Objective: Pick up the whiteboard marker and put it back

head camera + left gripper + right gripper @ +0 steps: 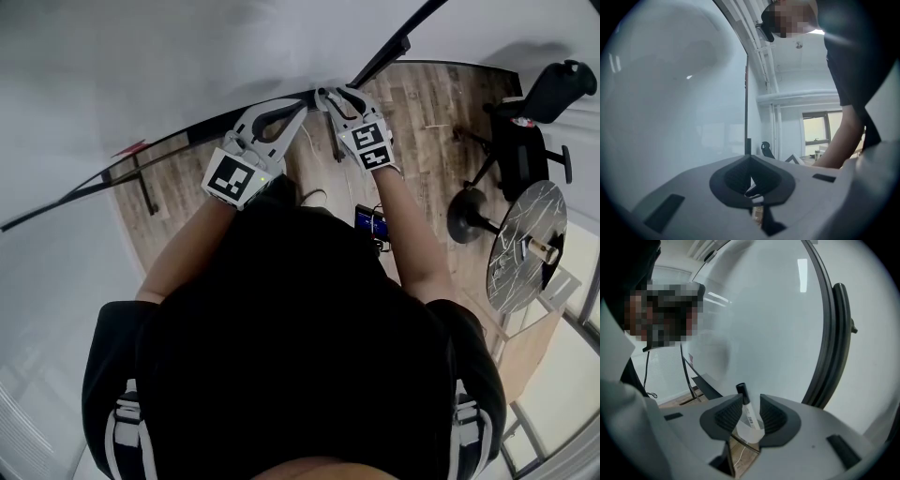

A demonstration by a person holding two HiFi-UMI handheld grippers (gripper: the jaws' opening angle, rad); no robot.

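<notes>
Standing marker (746, 409): slim white barrel, black cap, tilted beside the glossy whiteboard (764, 324).
Right gripper (751, 400): ribbed dark pads (729, 414) spread either side of the marker, not pressing.
Left gripper (750, 161): smooth grey shell, pads closed together, empty.

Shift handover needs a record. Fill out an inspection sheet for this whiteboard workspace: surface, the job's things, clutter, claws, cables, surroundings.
Surface: whiteboard, white, no writing seen.
Job's things: whiteboard marker, black cap up, its lower end in a pale cup-like holder.
Clutter: small red thing at the board's lower edge, too small to identify.
Claws: right claw open, marker between its pads, not pinched; left claw shut, empty.
Cables: thin black cable hanging near the person.
Surroundings: wooden floor, office chair, round table.
</notes>
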